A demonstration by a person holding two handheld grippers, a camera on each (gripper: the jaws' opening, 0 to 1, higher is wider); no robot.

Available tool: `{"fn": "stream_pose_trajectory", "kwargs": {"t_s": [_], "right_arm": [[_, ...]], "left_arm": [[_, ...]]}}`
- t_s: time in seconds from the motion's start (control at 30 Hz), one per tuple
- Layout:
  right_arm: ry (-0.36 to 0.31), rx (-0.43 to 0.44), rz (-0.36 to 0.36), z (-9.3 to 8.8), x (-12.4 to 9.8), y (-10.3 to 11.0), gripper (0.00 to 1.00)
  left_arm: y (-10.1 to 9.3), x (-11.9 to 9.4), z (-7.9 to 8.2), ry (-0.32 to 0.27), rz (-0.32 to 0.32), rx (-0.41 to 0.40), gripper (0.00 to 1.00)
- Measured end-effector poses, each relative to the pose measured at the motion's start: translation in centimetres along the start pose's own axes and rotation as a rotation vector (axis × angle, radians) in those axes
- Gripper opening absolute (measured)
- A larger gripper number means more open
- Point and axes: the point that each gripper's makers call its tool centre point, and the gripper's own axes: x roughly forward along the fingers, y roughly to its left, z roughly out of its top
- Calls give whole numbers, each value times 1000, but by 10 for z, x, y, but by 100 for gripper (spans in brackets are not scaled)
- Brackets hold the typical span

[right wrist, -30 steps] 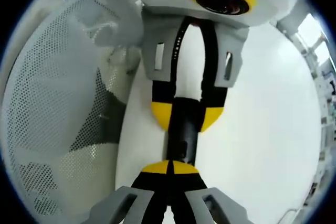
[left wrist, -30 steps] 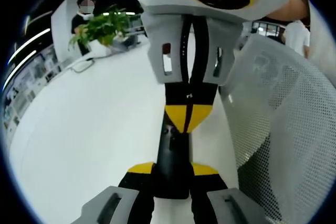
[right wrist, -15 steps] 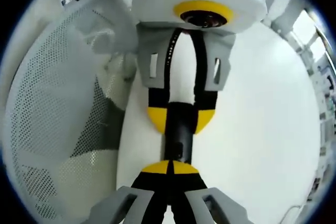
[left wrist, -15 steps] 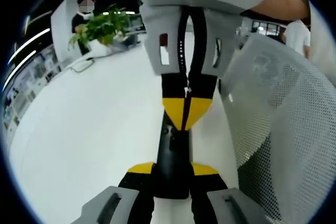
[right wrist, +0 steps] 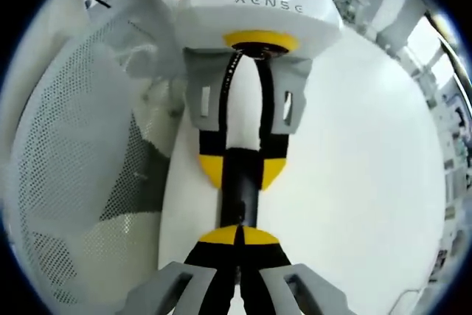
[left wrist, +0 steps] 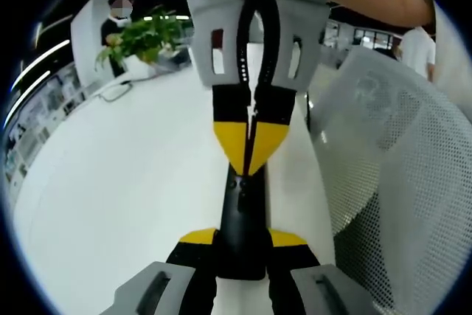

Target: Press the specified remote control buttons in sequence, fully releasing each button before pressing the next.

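Since 1 second ago the right gripper (left wrist: 251, 145) has drawn back from the left one. In the left gripper view its grey body now sits higher and more of its 2 yellow tips shows. In the right gripper view the left gripper (right wrist: 240, 171) looks smaller and farther off. The remote itself has kept its place between the left jaws.

The left gripper (left wrist: 242, 237) is clamped on the remote control (left wrist: 240, 212), a slim black bar gripped by its near end between the 2 yellow-tipped jaws and pointing straight away from the camera. The right gripper has its jaws pressed together with nothing between them. Their paired yellow tips form 1 point aimed down at the remote's far end, where a few small buttons show. The point seems to rest just at or barely above those buttons, but the angle is too steep to tell contact.

In the right gripper view the right gripper (right wrist: 237, 235) meets the remote control (right wrist: 240, 197) end on.

The remote is over the white tabletop (left wrist: 133, 182), close to the edge that borders a white mesh chair back (left wrist: 398, 182). A green plant (left wrist: 140, 38) stands at the tabletop's far edge, with a person (left wrist: 116, 23) behind it.
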Motion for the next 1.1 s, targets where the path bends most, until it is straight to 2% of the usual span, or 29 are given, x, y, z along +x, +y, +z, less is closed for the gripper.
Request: {"fn": "stream_pose_trajectory", "kwargs": {"t_s": [0.37,1.1], "right_arm": [[7,-4,1,0,3,-5,0],[34,-22,31,1,22,0,0]], "left_arm": [[0,0,0,-1,1,-2,24],[0,1,0,-12,1,-2,24]]}}
